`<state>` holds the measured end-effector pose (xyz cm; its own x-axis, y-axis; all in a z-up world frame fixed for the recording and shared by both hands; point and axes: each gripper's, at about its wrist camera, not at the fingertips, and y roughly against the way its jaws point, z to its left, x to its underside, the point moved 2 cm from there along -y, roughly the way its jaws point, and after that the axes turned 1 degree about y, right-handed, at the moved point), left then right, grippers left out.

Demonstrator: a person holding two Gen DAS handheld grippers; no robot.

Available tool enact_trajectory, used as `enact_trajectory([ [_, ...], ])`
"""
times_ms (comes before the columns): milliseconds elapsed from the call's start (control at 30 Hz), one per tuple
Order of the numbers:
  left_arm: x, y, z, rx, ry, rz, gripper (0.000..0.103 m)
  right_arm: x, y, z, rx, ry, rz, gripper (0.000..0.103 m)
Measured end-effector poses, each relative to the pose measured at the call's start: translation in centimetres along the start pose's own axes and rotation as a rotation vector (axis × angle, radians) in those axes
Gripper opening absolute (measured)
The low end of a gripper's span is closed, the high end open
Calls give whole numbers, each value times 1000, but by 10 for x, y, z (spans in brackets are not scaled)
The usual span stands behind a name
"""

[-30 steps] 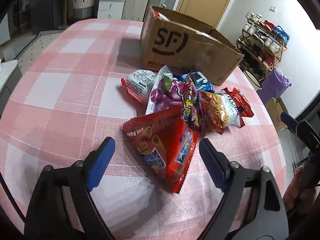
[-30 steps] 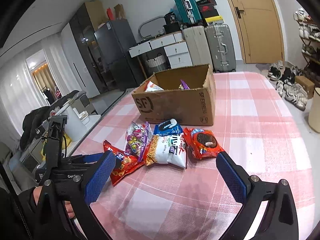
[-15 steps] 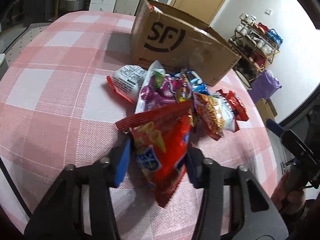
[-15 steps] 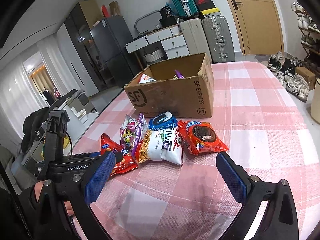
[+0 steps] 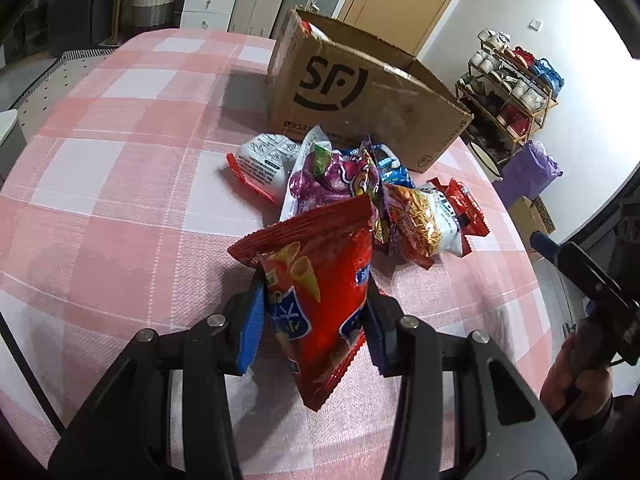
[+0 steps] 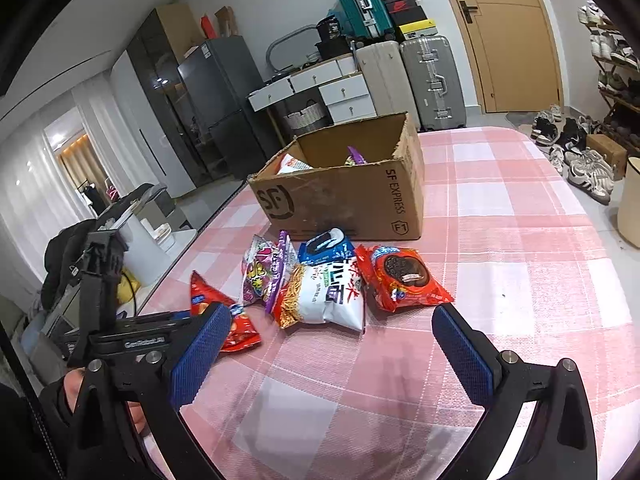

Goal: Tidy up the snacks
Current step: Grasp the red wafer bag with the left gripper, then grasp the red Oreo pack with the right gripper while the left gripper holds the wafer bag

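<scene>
Left gripper [image 5: 312,312] angled down, jaws just closed, clamping red crinkly snack bag [image 5: 316,280] near brown cardboard SF box [image 5: 360,96]. Right gripper [image 6: 328,344] wide open, empty, tilted toward box.

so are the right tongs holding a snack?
No, the right tongs stand wide open over bare tablecloth, short of the cookie pack.

We see even indoor light, soft shadows beside the cardboard box [image 5: 360,96], glare on a red snack bag [image 5: 320,280] (strong fisheye bending, dark corners)
</scene>
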<state>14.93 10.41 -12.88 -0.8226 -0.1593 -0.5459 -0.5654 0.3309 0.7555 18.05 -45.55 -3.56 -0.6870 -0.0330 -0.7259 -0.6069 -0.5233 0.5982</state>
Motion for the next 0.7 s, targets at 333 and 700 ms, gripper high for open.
enact_trajectory([
  [333,2,20,6,23,9,-32,40,-5,-21,-32,20,-104,68,102],
  [700,0,25,24,2,48,-40,40,-10,-56,-58,60,-164,120,102],
])
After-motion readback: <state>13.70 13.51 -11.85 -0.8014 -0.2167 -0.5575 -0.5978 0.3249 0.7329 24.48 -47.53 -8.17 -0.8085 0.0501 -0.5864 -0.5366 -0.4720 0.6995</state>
